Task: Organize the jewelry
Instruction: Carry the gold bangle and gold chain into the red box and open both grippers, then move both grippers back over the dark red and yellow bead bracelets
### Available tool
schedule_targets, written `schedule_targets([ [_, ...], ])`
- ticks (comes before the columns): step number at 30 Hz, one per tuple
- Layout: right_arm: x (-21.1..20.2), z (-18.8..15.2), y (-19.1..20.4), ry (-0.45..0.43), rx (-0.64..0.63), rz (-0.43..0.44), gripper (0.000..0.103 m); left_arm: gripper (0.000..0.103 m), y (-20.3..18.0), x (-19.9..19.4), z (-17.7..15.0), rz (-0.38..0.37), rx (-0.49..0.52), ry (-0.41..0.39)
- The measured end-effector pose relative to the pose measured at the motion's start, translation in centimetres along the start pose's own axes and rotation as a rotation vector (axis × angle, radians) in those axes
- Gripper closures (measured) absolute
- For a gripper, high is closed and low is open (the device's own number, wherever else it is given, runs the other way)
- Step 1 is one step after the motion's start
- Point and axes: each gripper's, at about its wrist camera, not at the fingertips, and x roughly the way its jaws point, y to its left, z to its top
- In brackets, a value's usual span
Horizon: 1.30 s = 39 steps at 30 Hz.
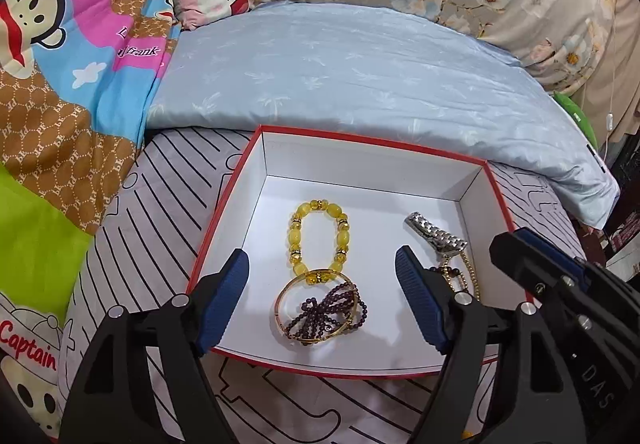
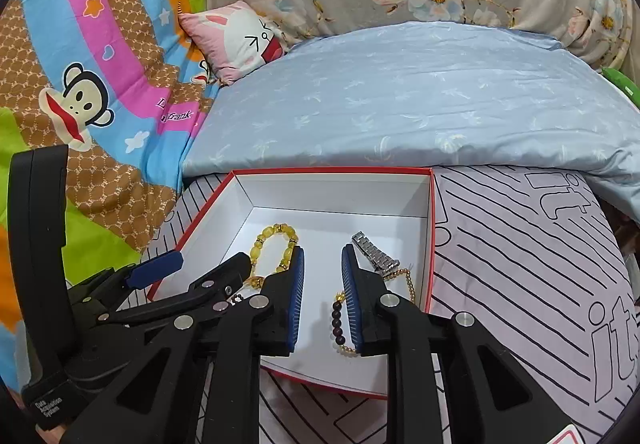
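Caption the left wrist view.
Open left gripper hovering over bracelets in a red box.

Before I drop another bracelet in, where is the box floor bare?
Bare: the box floor along the back wall, behind the yellow bracelet, and between it and the watch band. Crowded: front centre, where gold bangle and purple beads tangle.

The far-left colourful monkey-print quilt (image 2: 92, 84) reads "Daul frank"; the near-left black gripper handle label (image 2: 48, 406) reads "Data Acquisition System".
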Motion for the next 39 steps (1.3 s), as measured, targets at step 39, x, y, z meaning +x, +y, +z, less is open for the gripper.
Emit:
schedule_targets([
  [39, -10.8, -6.0, 1.0, -0.049, 0.029, -0.019, 0.08, 0.03, 0.0, -9.7, -5.2, -0.039, 0.001, -0.039],
])
